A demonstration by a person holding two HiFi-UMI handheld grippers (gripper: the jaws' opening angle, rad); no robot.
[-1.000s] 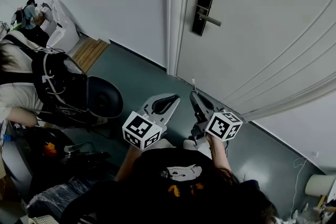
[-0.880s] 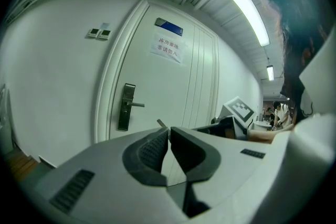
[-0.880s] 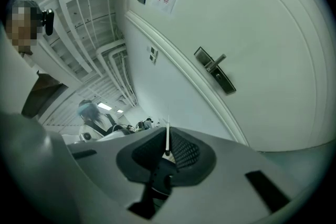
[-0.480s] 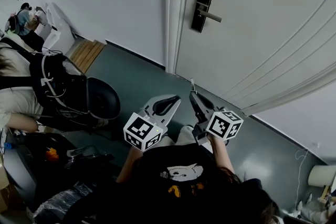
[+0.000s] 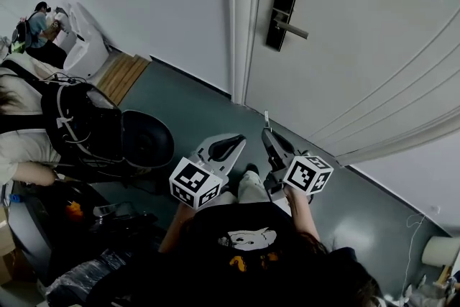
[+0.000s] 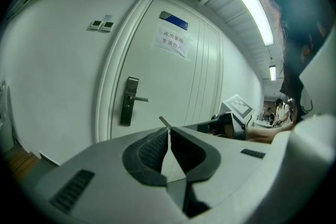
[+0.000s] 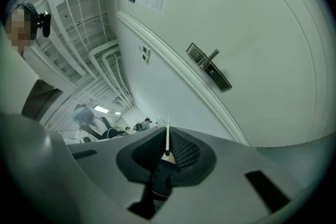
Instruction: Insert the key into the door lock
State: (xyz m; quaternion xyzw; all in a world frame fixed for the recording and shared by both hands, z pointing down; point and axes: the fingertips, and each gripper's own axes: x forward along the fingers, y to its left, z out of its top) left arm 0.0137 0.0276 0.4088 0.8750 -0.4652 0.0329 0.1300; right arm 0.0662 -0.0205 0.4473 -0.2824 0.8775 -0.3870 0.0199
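White door [image 5: 359, 32] bears a dark rectangular lock plate [image 5: 279, 16]. Right gripper [image 7: 167, 150] pinches a thin silvery key [image 7: 167, 136] blade-forward for aiming; left gripper [image 6: 168, 134], pressed together, holds nothing.

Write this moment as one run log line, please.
left tool: shut, empty | right tool: shut on key | lock: not reached, key not in | door: closed
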